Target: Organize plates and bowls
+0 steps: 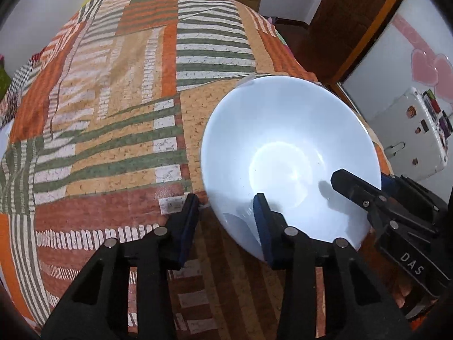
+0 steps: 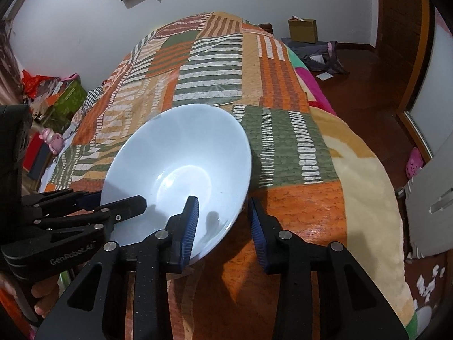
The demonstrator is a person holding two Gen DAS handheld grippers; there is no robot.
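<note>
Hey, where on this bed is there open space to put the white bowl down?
Free: the patchwork bedspread left of and beyond the bowl, up to the far wall. Crowded: the near edge, where the left gripper and right gripper both straddle the bowl's rim.

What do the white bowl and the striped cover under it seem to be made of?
The white bowl looks like glazed ceramic or perhaps melamine: smooth, glossy, with a bright light reflection in its base. The striped cover looks like printed woven cloth, matte, with soft creases and a mottled print. Neither can be confirmed by sight alone.
</note>
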